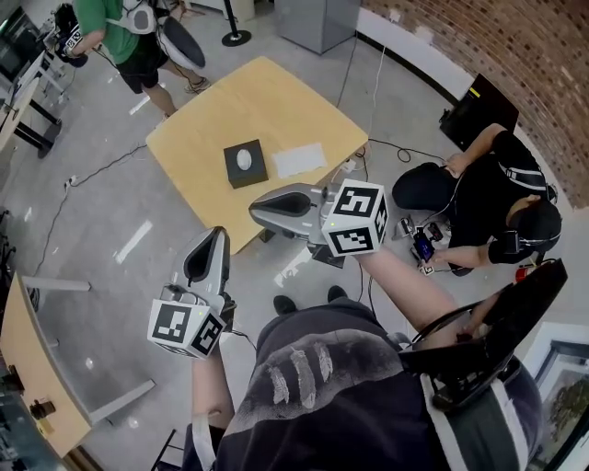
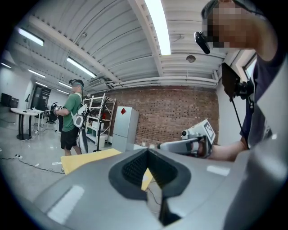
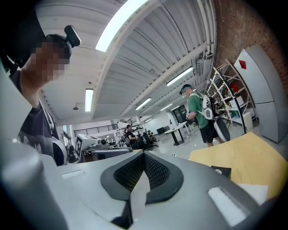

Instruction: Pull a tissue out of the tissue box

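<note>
A black tissue box (image 1: 245,163) with a white tissue showing at its top opening lies on the wooden table (image 1: 212,110); in the right gripper view the tissue box (image 3: 220,171) is low and far off. A flat white sheet (image 1: 298,159) lies just right of the box. My left gripper (image 1: 218,235) is held over the floor, short of the table's near edge, jaws together and empty. My right gripper (image 1: 257,208) hovers at the table's near corner, also shut with nothing in it. Both point roughly level, well short of the box.
A person in a green shirt (image 1: 129,37) stands beyond the table's far left corner. Another person in black (image 1: 488,202) crouches on the floor at the right among cables (image 1: 405,152). A grey cabinet (image 1: 317,18) and a brick wall (image 1: 515,46) are behind. A second table (image 1: 28,359) is at the left.
</note>
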